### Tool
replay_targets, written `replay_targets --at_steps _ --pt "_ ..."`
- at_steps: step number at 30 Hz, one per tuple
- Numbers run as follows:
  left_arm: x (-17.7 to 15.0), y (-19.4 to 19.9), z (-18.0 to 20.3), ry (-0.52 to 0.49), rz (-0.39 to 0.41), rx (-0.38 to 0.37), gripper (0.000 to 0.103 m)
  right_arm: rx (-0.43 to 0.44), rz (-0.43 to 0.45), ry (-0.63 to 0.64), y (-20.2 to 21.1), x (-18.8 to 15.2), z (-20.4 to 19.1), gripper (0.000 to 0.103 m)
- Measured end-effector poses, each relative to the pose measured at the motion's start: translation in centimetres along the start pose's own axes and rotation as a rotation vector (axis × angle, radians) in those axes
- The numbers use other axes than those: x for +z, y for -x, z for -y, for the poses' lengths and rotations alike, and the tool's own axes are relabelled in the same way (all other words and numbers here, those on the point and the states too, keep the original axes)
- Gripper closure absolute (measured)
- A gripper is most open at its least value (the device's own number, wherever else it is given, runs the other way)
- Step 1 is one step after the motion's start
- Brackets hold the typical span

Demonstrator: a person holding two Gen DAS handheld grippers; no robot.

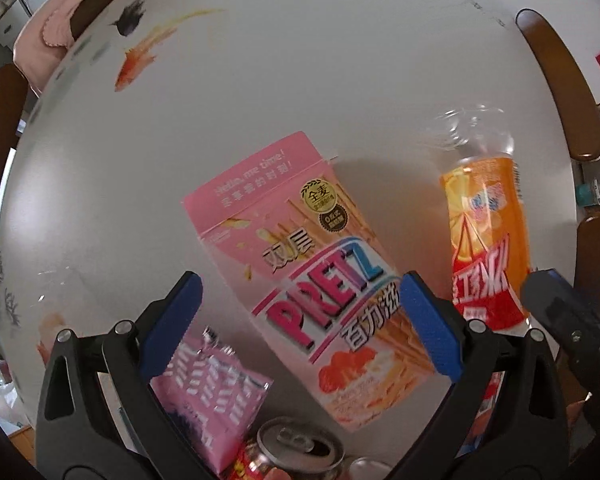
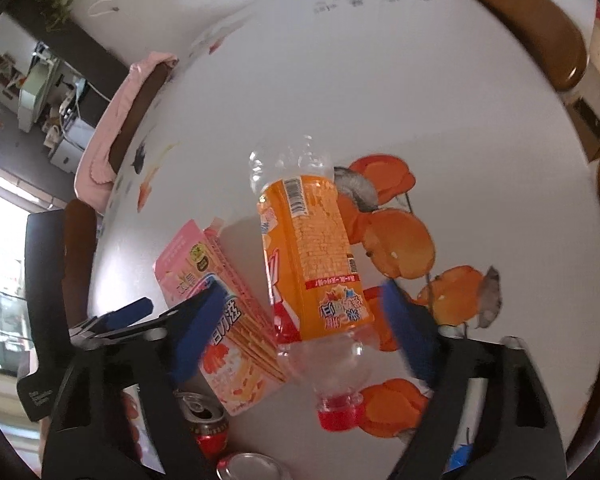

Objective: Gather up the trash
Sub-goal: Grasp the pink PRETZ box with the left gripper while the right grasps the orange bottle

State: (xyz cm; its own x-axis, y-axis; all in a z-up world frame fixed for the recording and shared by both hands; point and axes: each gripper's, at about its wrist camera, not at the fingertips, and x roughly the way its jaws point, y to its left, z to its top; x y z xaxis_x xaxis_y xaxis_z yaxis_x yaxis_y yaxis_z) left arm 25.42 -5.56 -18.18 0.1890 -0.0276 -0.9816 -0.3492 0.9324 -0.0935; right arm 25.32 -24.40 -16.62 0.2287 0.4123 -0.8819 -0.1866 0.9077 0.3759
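A pink Pretz box (image 1: 300,264) lies flat on the white round table (image 1: 300,80). My left gripper (image 1: 306,320) is open and straddles the box's lower half, with a gap at its left pad. An empty bottle with an orange label (image 2: 308,248) and a red cap lies right of the box, also seen in the left wrist view as the bottle (image 1: 484,232). My right gripper (image 2: 304,332) is open around the bottle's lower part, pads not pressing on it. Near the front edge are a pink wrapper (image 1: 216,392) and an opened red can (image 1: 296,452).
A second can top (image 2: 248,468) shows at the bottom edge. Brown wooden chairs (image 2: 532,24) ring the table, one draped with pink cloth (image 2: 112,120). Painted orange fruit (image 2: 396,240) and fish (image 1: 140,60) decorate the tabletop. Shelves and clutter stand far left.
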Motion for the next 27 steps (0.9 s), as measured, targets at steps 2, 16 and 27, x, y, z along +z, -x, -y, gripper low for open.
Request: replay_targets --at_steps 2,16,27 --pt "0.2 -0.5 0.0 0.011 -0.013 -0.006 0.007 0.002 -0.012 -0.012 -0.7 0.3 0.3 0.028" --pt "0.9 -2.1 -1.1 0.059 -0.005 -0.102 0.006 0.037 -0.107 -0.095 -5.1 2.2 1.1 0.037" --pt "2.1 -2.4 -1.0 0.042 0.018 -0.092 0.013 0.068 -0.016 -0.178 -1.9 1.8 3.6 0.041"
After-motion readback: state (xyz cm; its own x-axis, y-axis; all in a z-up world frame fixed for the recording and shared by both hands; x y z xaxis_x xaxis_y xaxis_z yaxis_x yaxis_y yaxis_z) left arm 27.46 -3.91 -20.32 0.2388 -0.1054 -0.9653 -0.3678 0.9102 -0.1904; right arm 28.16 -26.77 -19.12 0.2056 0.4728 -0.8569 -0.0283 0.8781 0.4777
